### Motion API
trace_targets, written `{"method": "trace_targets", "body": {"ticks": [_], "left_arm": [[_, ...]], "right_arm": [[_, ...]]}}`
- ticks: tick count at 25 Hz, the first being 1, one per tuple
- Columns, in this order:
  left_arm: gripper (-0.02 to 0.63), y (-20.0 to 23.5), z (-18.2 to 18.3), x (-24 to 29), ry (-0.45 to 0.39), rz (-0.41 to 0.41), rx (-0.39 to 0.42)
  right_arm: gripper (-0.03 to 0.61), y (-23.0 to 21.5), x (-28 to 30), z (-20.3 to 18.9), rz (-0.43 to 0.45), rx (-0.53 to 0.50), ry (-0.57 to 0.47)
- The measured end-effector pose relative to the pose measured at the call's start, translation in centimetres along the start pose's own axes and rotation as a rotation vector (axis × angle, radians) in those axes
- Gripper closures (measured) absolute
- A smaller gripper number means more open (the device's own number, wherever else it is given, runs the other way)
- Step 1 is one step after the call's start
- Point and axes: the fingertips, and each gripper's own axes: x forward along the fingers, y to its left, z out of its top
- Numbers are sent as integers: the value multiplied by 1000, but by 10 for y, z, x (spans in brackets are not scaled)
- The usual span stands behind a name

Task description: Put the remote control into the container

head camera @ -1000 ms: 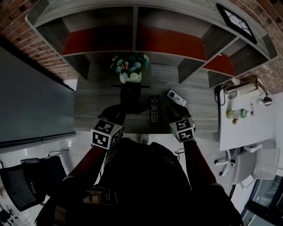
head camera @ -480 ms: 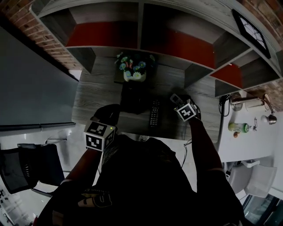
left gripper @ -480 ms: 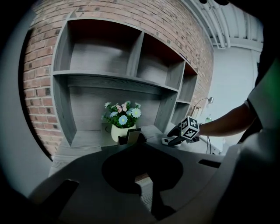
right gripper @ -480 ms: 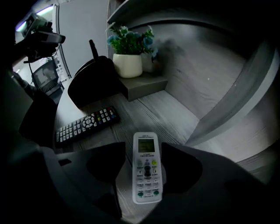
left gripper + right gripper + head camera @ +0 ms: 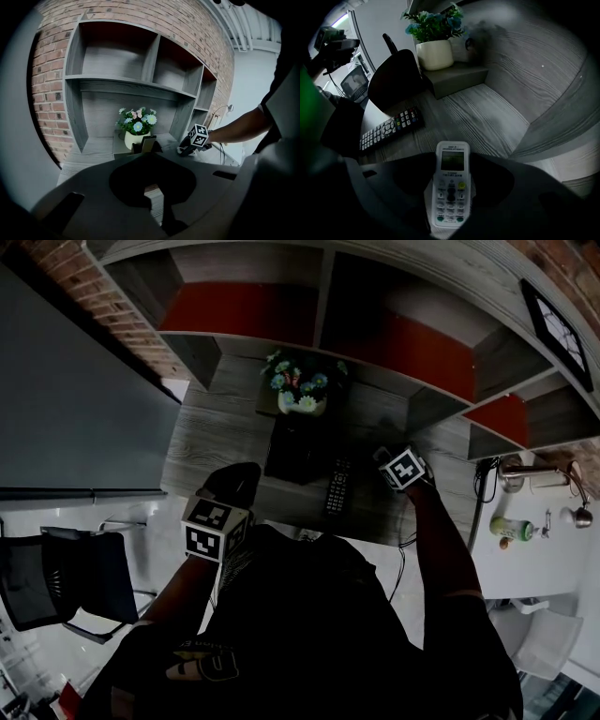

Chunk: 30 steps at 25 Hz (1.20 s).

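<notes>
right hand-held gripper, jaws just opened wide, straddles the white remote control on the worktop at lower centre; sink lower and pinch its long sides squarely before lifting toward the dark container.

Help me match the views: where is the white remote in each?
Head view: white remote, right of centre, at the right gripper.
Left gripper view: remote small, right of centre, by the right gripper.
Right gripper view: remote bottom centre, between jaws just opened.
Shared landmark: flower pot.
</notes>
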Motion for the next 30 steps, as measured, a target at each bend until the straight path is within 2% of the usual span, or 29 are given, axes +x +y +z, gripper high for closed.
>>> {"method": "trace_targets", "body": {"ticks": [7,13,14,15,16,20,22,27,30], "left_arm": [[607,5,5,0,0,-26,18],[607,7,13,2,-15,-78,18],[607,7,16,1,-20,-87,18],[607,7,17,1,-23,-97,19],[607,8,19,1,-24,-107,22],[607,11,15,0,-10,-140,61],[607,16,17,-3,-12,-144,72],[607,29,12,-9,-1,-140,58],[607,26,10,-6,14,-153,58]], "right_arm": [[339,-1,-14,6,-46,48,-35],[348,9,-60,36,-91,130,-194],[411,8,-68,40,-118,155,-231],[531,7,-76,43,-147,177,-261],[572,7,-80,44,-167,190,-276],[561,21,-72,37,-145,167,-199],[444,22,-65,28,-144,159,-158],[375,17,-65,-12,-171,252,-169],[347,16,-68,-28,-177,259,-190]]}}
